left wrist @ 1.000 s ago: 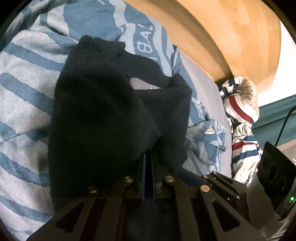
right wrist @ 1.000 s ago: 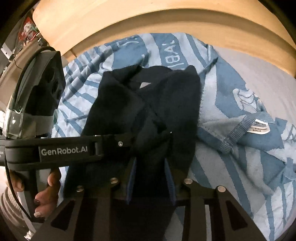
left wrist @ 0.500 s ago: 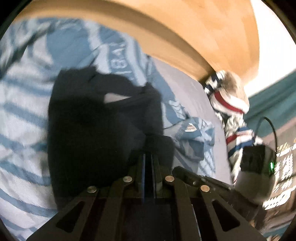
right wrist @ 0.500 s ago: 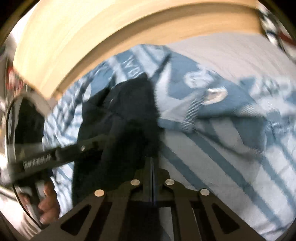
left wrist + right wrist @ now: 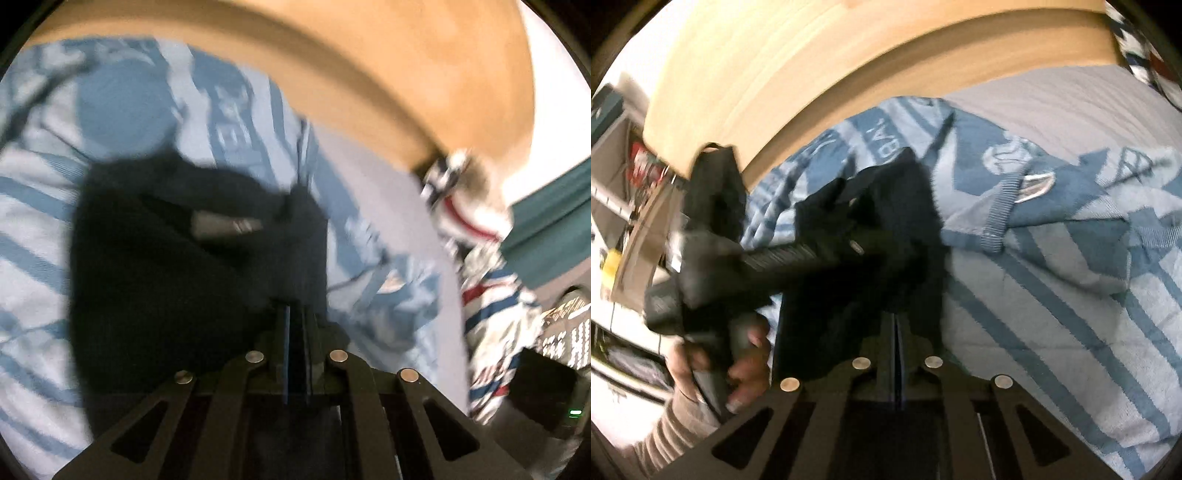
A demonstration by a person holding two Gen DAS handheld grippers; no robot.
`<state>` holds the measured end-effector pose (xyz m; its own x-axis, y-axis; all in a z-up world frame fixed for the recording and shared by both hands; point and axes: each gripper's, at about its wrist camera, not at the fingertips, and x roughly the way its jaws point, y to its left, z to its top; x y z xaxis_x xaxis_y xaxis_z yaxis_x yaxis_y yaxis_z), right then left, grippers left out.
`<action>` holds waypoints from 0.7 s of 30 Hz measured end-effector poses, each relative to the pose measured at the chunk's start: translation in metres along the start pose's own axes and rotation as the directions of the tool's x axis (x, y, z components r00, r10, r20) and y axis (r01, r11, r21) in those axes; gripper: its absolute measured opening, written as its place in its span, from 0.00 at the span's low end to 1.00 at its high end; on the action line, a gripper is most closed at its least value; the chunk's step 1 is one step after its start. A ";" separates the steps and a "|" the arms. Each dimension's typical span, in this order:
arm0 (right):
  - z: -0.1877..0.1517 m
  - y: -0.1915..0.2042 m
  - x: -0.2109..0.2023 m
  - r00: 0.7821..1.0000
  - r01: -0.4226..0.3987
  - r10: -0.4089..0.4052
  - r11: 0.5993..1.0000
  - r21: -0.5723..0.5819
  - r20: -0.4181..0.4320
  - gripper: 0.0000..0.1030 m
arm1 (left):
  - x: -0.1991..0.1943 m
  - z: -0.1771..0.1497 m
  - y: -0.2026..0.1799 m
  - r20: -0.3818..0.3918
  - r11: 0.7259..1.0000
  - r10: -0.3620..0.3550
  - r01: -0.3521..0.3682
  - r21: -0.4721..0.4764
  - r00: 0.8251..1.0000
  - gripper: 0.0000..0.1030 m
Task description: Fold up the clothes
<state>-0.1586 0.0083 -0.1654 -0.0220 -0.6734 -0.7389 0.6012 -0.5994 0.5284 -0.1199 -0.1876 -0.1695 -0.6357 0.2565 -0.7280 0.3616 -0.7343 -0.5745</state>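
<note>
A black garment [image 5: 166, 277] lies bunched on a blue-and-white striped blanket [image 5: 37, 221], with a grey label showing at its neck. My left gripper [image 5: 295, 314] is shut on the garment's near right edge. In the right wrist view the same black garment [image 5: 886, 221] hangs from both grips. My right gripper [image 5: 895, 321] is shut on its near edge. The left gripper [image 5: 857, 243] reaches in from the left, held by a person's hand [image 5: 738, 350] in a striped sleeve. Both views are blurred by motion.
The striped blanket [image 5: 1052, 295] covers a grey sheet [image 5: 1071, 99] on a bed with a wooden headboard [image 5: 812, 55]. A red, white and blue striped garment [image 5: 491, 314] is heaped at the bed's right side. Shelves with clutter [image 5: 639, 173] stand at the far left.
My right gripper's jaws, open around the black garment a second ago, have closed on its edge. Both grippers have risen with the garment, and the right one has rolled and shifted sideways.
</note>
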 end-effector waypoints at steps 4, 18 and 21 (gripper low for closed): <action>0.005 0.009 0.007 1.000 -0.028 0.027 0.999 -0.044 -0.006 0.05 | -0.029 -0.003 0.013 0.034 0.999 -0.020 0.021 -0.028 0.999 0.08; 0.018 0.000 0.018 0.992 0.117 -0.116 0.993 0.001 -0.044 0.08 | -0.042 -0.030 0.040 0.032 0.994 -0.039 0.042 -0.097 0.999 0.08; 0.020 0.008 0.001 0.997 0.078 -0.078 0.997 -0.005 0.004 0.09 | -0.060 -0.032 0.038 0.069 0.990 -0.085 0.092 -0.105 0.994 0.08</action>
<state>-0.1693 -0.0063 -0.1538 -0.0718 -0.6260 -0.7765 0.6016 -0.6481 0.4669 -0.0466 -0.2106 -0.1595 -0.7094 0.2740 -0.6494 0.3712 -0.6380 -0.6747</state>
